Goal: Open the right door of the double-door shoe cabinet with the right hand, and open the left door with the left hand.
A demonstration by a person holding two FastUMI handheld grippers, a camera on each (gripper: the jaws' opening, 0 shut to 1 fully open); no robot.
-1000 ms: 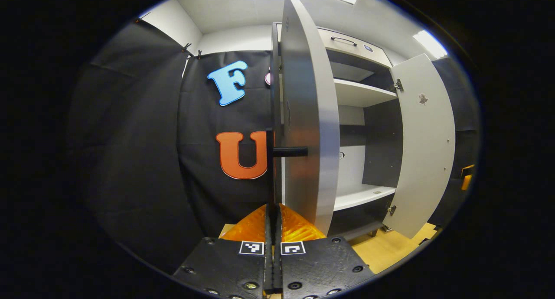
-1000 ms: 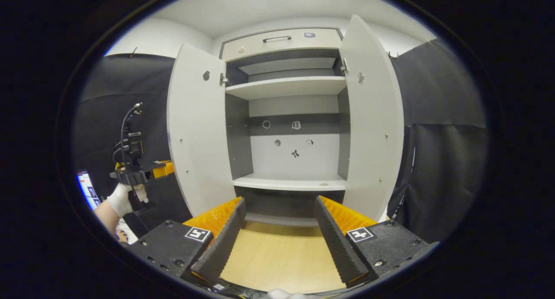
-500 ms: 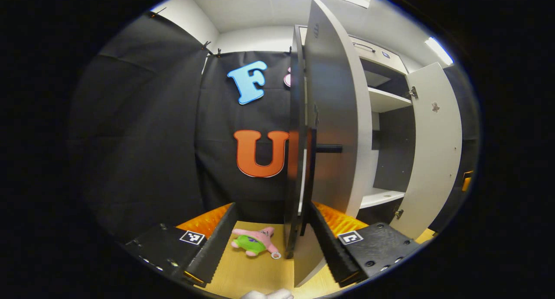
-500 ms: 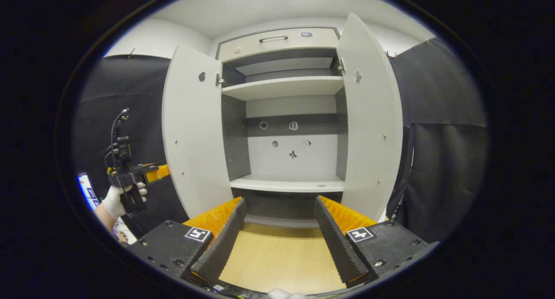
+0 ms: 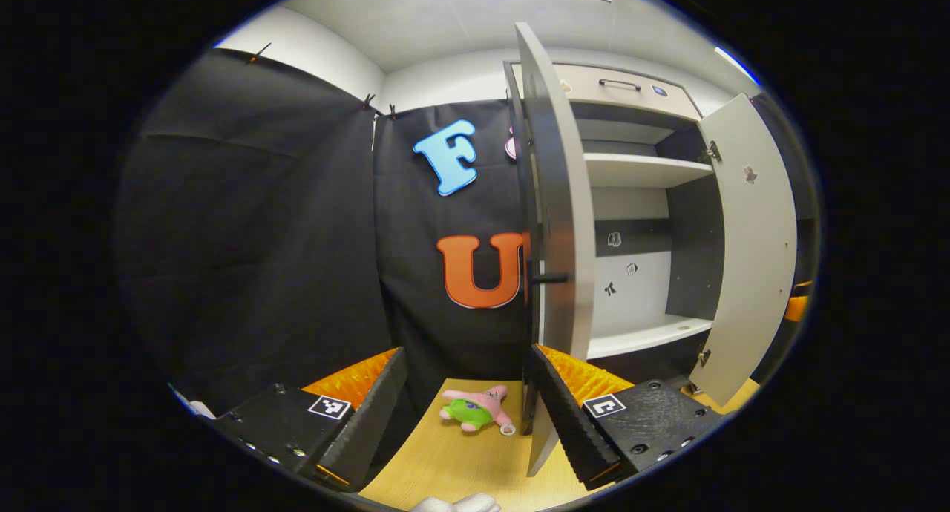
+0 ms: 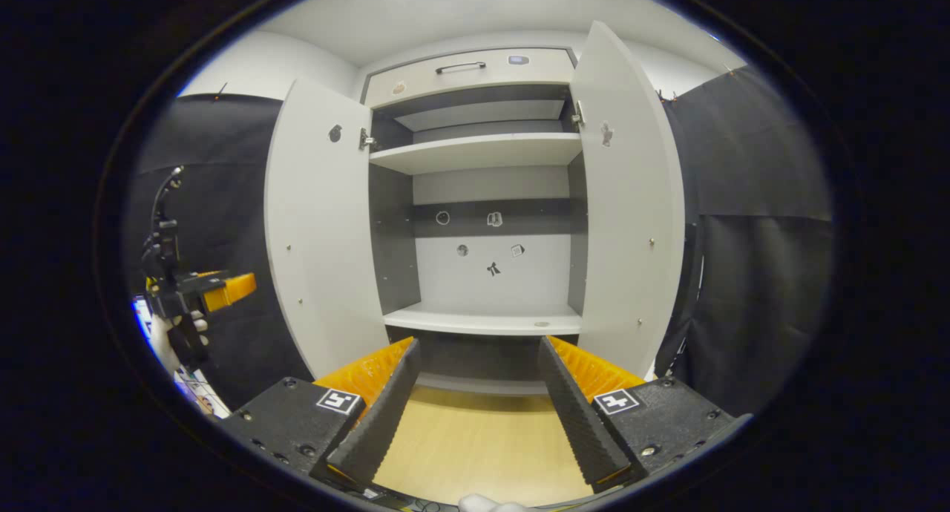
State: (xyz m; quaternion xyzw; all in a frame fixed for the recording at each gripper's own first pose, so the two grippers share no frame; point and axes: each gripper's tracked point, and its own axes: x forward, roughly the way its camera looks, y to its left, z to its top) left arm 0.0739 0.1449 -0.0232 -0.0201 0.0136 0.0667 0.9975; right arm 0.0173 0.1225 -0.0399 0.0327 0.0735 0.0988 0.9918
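In the right gripper view the left gripper point(image 6: 223, 289) hangs at the far left in a gloved hand point(image 6: 167, 334), well apart from the left door point(image 6: 319, 222), and from here I cannot tell its jaw gap. In its own view, though, the jaws stand wide with nothing between them. Next comes the shoe cabinet point(image 6: 475, 70): the left door swung fully out, bare shelves in the middle, then the right door point(image 6: 627, 215) swung out too. The right gripper point(image 6: 479, 382) faces the opening, jaws wide and empty.

Both doors look opened, so I judge the task at its closing step. The next move probably calls only for drawing both grippers clear without knocking a door.

Count: two doors, two shelves, one drawer on top with one handle point(image 6: 460, 67), and one plush toy point(image 5: 475, 410) on the wooden floor point(image 5: 460, 460) (seen in the left gripper view, beside the left door's black handle point(image 5: 549, 278)).
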